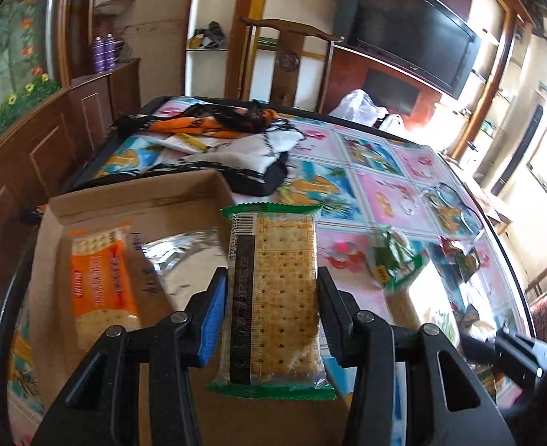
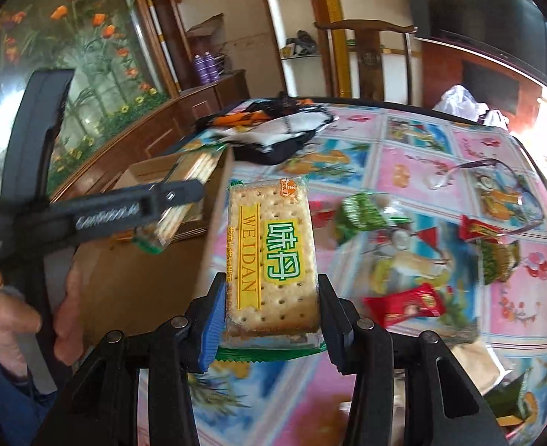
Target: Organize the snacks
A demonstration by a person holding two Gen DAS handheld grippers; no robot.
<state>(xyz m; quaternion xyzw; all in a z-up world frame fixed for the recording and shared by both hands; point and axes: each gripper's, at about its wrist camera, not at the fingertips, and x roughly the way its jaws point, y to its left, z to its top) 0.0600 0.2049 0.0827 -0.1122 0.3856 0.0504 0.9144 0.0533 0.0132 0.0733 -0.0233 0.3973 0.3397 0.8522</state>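
Observation:
My left gripper (image 1: pixel 271 297) is shut on a green-edged cracker pack (image 1: pixel 273 282), back side up, held over the right edge of a cardboard box (image 1: pixel 132 200). An orange cracker pack (image 1: pixel 102 282) and a silver foil pack (image 1: pixel 184 252) lie in the box. My right gripper (image 2: pixel 271 304) is shut on a second green cracker pack (image 2: pixel 273 252) labelled WEIDAN, held above the table just right of the box (image 2: pixel 143 278). The left gripper (image 2: pixel 87 215) with its pack shows at the left of the right wrist view.
Loose snacks lie on the patterned tablecloth (image 2: pixel 440 156): green packs (image 2: pixel 362 208), red packs (image 2: pixel 403 304) and others (image 1: pixel 396 260). A black, white and orange cloth (image 1: pixel 236 137) lies at the far side. Glasses (image 1: pixel 451 204) lie on the right. A chair (image 1: pixel 292 63) stands behind the table.

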